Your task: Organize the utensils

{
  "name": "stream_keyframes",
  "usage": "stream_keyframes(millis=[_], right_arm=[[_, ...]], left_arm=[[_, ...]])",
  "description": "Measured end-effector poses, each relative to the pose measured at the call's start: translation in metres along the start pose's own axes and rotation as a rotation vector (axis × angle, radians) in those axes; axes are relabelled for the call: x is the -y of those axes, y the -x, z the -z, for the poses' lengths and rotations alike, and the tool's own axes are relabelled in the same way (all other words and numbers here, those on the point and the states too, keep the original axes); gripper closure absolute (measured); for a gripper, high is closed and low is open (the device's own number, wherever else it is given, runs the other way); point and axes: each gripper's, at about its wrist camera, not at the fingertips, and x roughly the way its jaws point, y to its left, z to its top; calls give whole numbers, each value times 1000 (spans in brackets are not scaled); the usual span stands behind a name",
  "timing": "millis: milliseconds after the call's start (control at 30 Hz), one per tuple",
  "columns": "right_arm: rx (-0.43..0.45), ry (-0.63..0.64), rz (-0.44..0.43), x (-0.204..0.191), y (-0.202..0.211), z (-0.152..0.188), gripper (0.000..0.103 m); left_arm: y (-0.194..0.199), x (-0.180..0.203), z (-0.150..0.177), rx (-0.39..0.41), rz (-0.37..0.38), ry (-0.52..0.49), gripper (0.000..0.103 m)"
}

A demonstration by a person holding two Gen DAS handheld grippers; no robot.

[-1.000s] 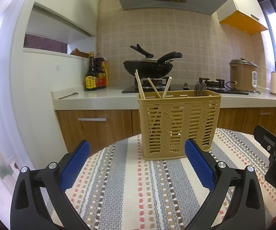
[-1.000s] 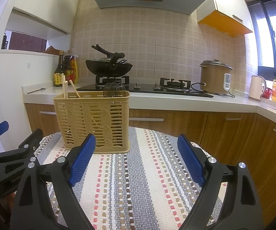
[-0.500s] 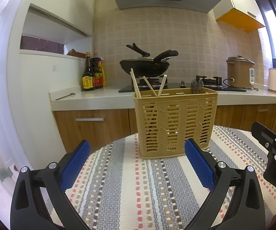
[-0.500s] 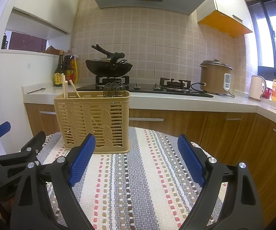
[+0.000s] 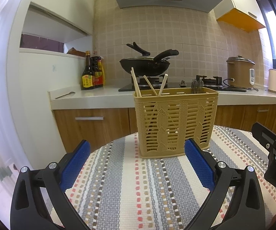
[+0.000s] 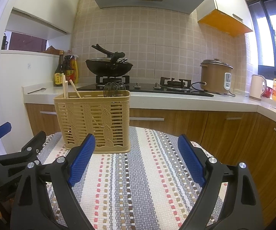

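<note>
A tan slatted plastic utensil basket (image 5: pixel 176 122) stands upright on a striped woven cloth (image 5: pixel 138 187) over a round table. Wooden chopsticks (image 5: pixel 149 85) stick out of its left compartment and metal utensil heads (image 5: pixel 197 85) out of its right one. My left gripper (image 5: pixel 138 163) is open and empty, a short way in front of the basket. My right gripper (image 6: pixel 136 161) is open and empty, in front and to the right of the basket (image 6: pixel 93 120). The left gripper's side shows at the left edge of the right wrist view (image 6: pixel 9 159).
Behind the table runs a kitchen counter (image 5: pixel 91 97) with a spoon (image 5: pixel 65 95), sauce bottles (image 5: pixel 92 72), a black wok (image 5: pixel 145 65) on the stove, a rice cooker (image 6: pixel 215 76) and a kettle (image 6: pixel 257 87). Wooden cabinets (image 6: pixel 214 126) stand below it.
The left wrist view has tilted slightly, so the basket sits a little lower and left in frame. Both grippers stay open and empty. The right gripper has barely moved.
</note>
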Motion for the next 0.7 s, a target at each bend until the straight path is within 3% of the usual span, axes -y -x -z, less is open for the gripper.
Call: stream_keyframes(millis=[567,700], right_arm=[[2,0,1,0,-1,1,17],[2,-1,4,0,-1,1,17]], left_arm=[[-3,-3,0,-10,-1,13,8],[-1,-2,0,19,-55,1,8]])
